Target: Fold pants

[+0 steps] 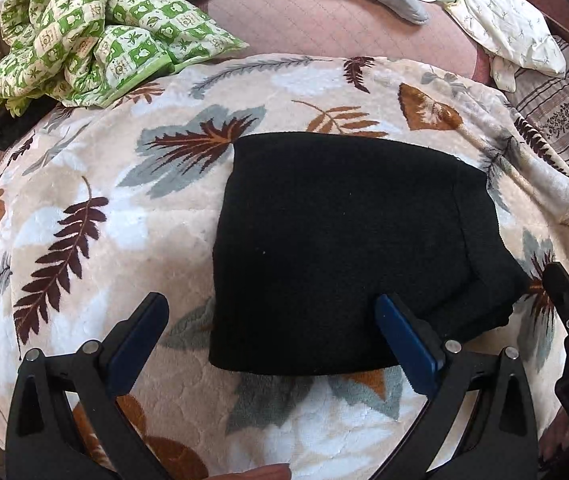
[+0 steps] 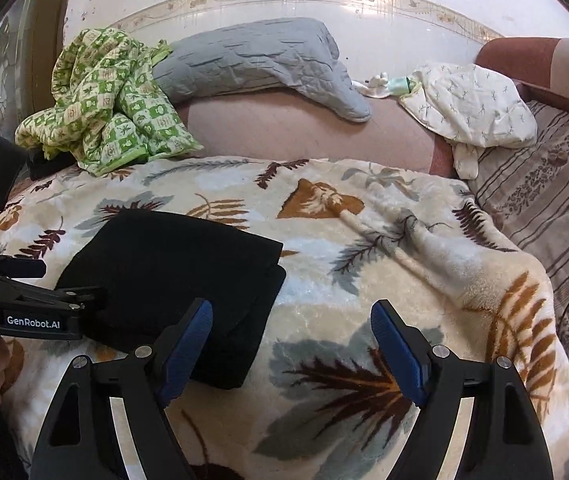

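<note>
Black pants [image 1: 340,248] sit folded into a neat block mid-frame on the leaf-print blanket [image 1: 96,208], so both hand-held grippers, left [image 1: 272,328] and right [image 2: 292,340], hang spread apart, holding nothing.

Black pants [image 1: 340,248], folded into a compact rectangle, flat on the leaf-patterned blanket [image 1: 84,184].

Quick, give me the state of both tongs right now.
Left tongs: open, holding nothing; the near edge of the folded black pants lies between the fingers.
Right tongs: open, empty, at the pants' right corner.
</note>
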The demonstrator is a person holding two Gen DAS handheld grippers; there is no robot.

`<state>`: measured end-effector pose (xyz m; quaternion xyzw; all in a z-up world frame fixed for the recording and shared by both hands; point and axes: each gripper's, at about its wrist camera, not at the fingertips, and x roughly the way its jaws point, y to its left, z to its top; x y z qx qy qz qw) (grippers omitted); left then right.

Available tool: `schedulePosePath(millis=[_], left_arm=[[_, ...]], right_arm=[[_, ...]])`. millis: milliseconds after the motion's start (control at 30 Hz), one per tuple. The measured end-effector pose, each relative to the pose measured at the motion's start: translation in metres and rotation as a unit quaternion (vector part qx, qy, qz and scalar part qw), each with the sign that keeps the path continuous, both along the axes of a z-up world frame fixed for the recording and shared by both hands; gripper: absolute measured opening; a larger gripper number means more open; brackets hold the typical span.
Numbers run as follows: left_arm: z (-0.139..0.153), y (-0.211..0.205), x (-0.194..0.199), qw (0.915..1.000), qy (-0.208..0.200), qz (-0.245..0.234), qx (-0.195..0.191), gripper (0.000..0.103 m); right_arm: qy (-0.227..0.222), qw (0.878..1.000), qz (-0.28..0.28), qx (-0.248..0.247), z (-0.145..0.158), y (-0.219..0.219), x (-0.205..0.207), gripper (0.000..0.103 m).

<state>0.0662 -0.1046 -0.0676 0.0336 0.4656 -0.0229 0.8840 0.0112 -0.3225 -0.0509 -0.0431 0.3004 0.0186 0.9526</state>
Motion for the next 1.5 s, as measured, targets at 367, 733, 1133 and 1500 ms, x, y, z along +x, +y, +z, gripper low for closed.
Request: schedulePosePath(millis=[367,733,1133,1500], left_arm=[[0.000,0.000,-0.003,1.0000,-0.005,0.001,0.004,0.103],[0.000,0.002,-0.006,1.0000,-0.007,0.004,0.005,0.103],[-0.001,0.003,-0.006,1.0000,-0.006,0.004,0.003,0.103],[0.009,-0.007,-0.018,0.9987,-0.047,-0.019,0.000,0.103]], right_arm=[[-0.036,0.999,-0.006,-0.002,0.009,0.002,-0.012,0.082],[-0.064,0.998,-0.007,-0.020,0.025,0.005,-0.026,0.082],[-0.084,0.996,-0.008,-0.018,0.027,0.006,-0.030,0.082],[-0.080,0.996,-0.003,-0.028,0.024,0.009,-0.031,0.082]])
